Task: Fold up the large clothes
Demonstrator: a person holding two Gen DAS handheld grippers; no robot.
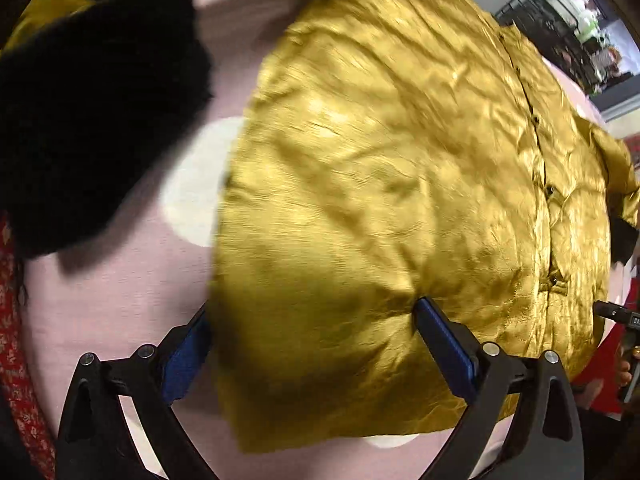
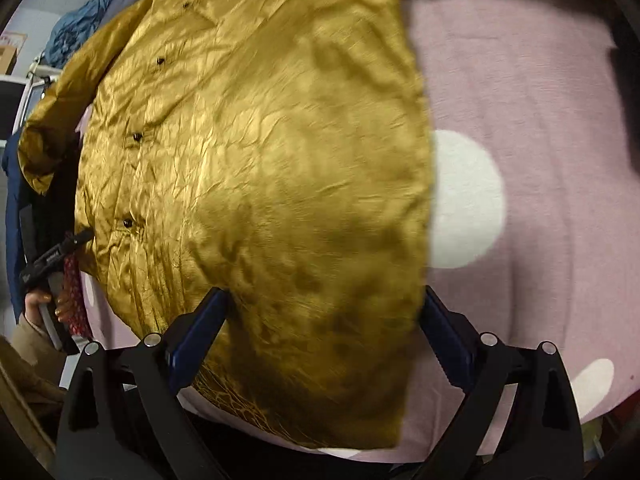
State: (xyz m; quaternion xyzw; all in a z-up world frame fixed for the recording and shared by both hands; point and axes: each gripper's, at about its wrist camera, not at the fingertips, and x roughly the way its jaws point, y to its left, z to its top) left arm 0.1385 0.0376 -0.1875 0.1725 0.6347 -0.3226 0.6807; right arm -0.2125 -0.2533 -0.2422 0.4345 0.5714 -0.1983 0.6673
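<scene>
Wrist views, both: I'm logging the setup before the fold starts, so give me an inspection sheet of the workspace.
Surface: pink blanket with white dots, spread flat.
Job's things: gold button-front garment lying spread out, crinkled, buttons facing up.
Clutter: black fuzzy item on the blanket, left of the garment in the left wrist view.
Grippers: left gripper open, straddling one hem corner; right gripper open over the other corner; neither pinches cloth yet.
Cables: nothing seen.
Surroundings: dark wire rack; blue bundle; rest blurred.
</scene>
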